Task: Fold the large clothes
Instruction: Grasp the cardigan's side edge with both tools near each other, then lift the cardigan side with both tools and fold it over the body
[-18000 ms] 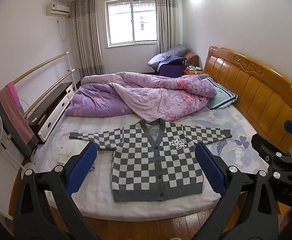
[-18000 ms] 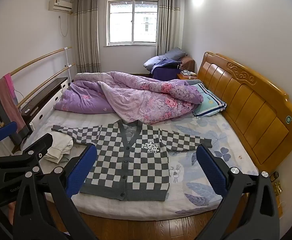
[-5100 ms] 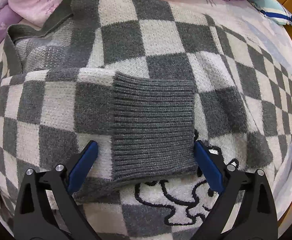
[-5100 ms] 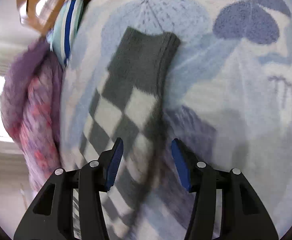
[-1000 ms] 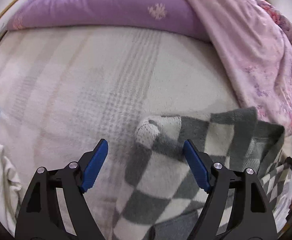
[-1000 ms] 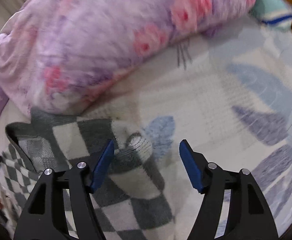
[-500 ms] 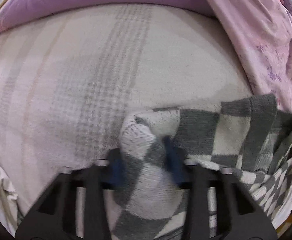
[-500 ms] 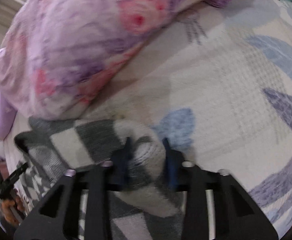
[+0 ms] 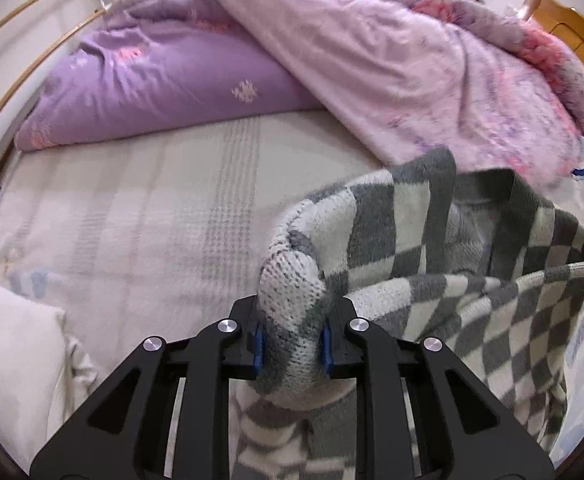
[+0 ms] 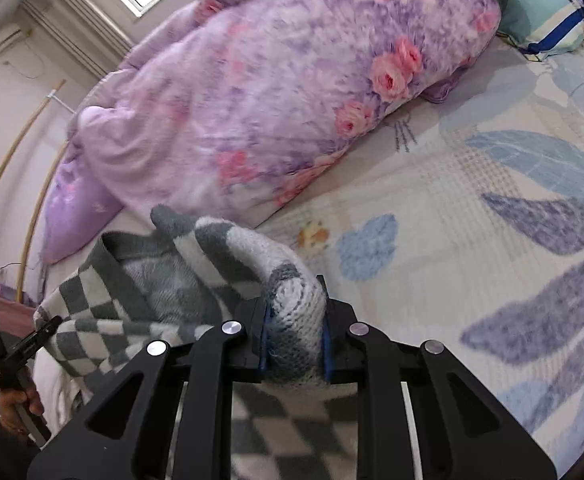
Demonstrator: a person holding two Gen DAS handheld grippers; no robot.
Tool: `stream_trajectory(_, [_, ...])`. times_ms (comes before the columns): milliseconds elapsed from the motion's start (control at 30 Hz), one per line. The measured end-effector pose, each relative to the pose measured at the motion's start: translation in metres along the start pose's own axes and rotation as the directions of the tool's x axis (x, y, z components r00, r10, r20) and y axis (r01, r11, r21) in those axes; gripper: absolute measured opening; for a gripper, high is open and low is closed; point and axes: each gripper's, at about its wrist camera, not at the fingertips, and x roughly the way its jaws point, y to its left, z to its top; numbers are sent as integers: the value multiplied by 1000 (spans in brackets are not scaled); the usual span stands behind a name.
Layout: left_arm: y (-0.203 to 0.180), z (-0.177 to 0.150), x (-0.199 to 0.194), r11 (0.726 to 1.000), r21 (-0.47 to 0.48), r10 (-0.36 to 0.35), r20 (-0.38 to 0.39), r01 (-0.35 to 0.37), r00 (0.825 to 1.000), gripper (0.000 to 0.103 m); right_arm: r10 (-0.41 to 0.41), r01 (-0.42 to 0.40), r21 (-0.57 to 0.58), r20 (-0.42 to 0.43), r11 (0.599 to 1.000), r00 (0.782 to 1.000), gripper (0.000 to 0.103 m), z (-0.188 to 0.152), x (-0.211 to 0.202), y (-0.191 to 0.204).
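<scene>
A grey-and-white checked knit cardigan (image 9: 431,240) lies on the bed with its collar end raised off the sheet. My left gripper (image 9: 292,344) pinches one shoulder corner, blue pads pressing the bunched knit while the jaws are still closing. My right gripper (image 10: 295,344) holds the other shoulder corner of the cardigan (image 10: 152,292) the same way, jaws also closing on the knit. The collar hangs slack between the two grips. The cardigan's lower part is hidden below both grippers.
A heaped purple and pink floral quilt (image 9: 371,52) lies just behind the cardigan. A striped pillow (image 10: 543,20) and a wooden headboard (image 9: 571,28) are at the right. Folded white cloth (image 9: 16,360) sits at the bed's left edge. A hand (image 10: 16,404) holds the left gripper's handle.
Both grippers went from open around the shoulder corners to closed on them. They then rose and pulled back, lifting the cardigan's top edge off the bed.
</scene>
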Motion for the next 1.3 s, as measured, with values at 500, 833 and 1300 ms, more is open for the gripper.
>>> stream_trajectory(500, [10,-172,-137,996,-69,-59,-20,57,998,19,66,-62,164,-20,985,998,16,-161,-163,-37])
stream_trajectory(833, [19,-339,-100,990,-141,-24,-314,-21,949,24,-51,126,238,-298,963,953,19,-296,-133,-93])
stream_trajectory(1300, [68,-384,-142,761,-642,-294,-214,93,931,42,-144,240,325,-293,915,945,51,-299,-185,-103])
